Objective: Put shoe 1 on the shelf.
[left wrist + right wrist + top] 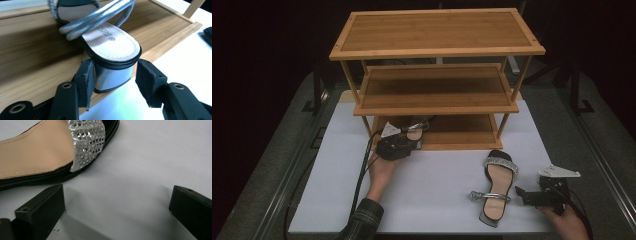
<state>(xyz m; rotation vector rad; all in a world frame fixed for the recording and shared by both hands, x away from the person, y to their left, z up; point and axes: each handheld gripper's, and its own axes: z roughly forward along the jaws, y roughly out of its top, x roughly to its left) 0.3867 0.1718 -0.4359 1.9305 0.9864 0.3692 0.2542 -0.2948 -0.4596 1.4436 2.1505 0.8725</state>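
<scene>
Heel of the silver-strapped sandal [110, 50] sits between the jaws of my left gripper [113, 82], half-closed around the block heel.

One pad [86, 80] lies against the heel's side, the other stands just off it, so I count no grip yet. Its heel overhangs the front edge of the rack's bottom shelf [32, 62], toe pointing inward. My right gripper [537, 196] waits wide open near the table's front right corner, just beside the second sandal [498, 182].
</scene>
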